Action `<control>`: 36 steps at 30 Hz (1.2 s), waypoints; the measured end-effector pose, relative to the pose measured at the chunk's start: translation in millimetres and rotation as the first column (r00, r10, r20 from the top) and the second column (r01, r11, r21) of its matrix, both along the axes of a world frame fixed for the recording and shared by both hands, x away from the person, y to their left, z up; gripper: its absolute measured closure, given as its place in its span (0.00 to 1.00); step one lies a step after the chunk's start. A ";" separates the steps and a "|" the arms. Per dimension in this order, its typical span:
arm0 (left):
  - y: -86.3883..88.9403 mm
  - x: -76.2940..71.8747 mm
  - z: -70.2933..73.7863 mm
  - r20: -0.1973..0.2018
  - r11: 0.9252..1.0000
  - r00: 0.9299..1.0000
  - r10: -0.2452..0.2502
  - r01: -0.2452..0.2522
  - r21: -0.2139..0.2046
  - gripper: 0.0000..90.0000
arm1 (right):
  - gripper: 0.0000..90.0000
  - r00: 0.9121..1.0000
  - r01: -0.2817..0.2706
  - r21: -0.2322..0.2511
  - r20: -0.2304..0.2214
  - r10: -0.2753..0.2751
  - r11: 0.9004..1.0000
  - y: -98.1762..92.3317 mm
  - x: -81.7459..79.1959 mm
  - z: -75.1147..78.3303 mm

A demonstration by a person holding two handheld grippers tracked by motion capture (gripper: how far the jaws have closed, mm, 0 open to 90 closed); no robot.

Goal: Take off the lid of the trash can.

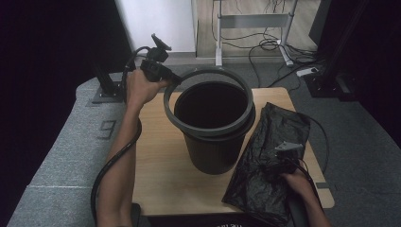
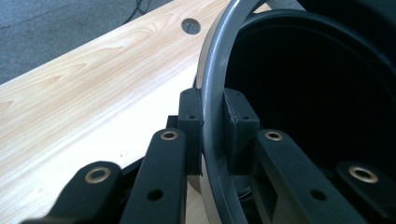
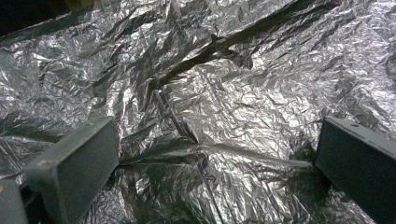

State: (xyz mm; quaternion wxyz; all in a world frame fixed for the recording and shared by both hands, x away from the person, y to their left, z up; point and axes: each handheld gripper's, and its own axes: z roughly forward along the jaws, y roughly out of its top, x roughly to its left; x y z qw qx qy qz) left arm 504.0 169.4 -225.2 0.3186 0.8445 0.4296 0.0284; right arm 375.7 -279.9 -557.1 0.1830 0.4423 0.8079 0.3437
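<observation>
- While the left gripper (image 2: 212, 126) pinches the thin grey plastic ring (image 1: 208, 101) between its two pads, that ring sits tilted: its far-left side is lifted clear, and its near-right side looks to rest on the rim of the tall black round plastic bin (image 1: 213, 142).
- The step in hand reads as taking the ring off the bin so that a liner can go in; the bin stands upright in the middle of the pale wooden table (image 1: 161, 165).
- The right gripper (image 3: 210, 154) has its jaws spread wide, the pads pressing on nothing, low over the crumpled black plastic bag (image 1: 269, 156) that lies flat on the table just right of the bin.
- Next, I judge, the ring wants a straight lift until it clears the rim all round, then a place to be set down.
- The bare wood left of the bin is the widest free patch; it ends at the table's left edge, with grey floor beyond.
- On the right the bag runs out to the table's right and near edges, so little room remains there.
</observation>
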 end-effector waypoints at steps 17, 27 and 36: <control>51.5 -10.1 -14.3 -0.001 0.997 0.997 0.082 -0.082 0.001 0.87 | 0.00 1.000 0.000 -0.001 0.001 0.000 1.000 0.0 0.0 0.0; 79.9 -17.5 -21.9 -0.004 0.992 0.992 0.126 -0.126 -0.008 0.87 | 0.00 1.000 0.000 -0.001 0.001 0.000 1.000 0.0 0.0 0.0; 104.3 -24.7 -26.4 -0.001 0.986 0.986 0.166 -0.166 -0.012 0.87 | 0.00 1.000 0.000 -0.001 0.001 0.000 1.000 0.0 0.0 0.0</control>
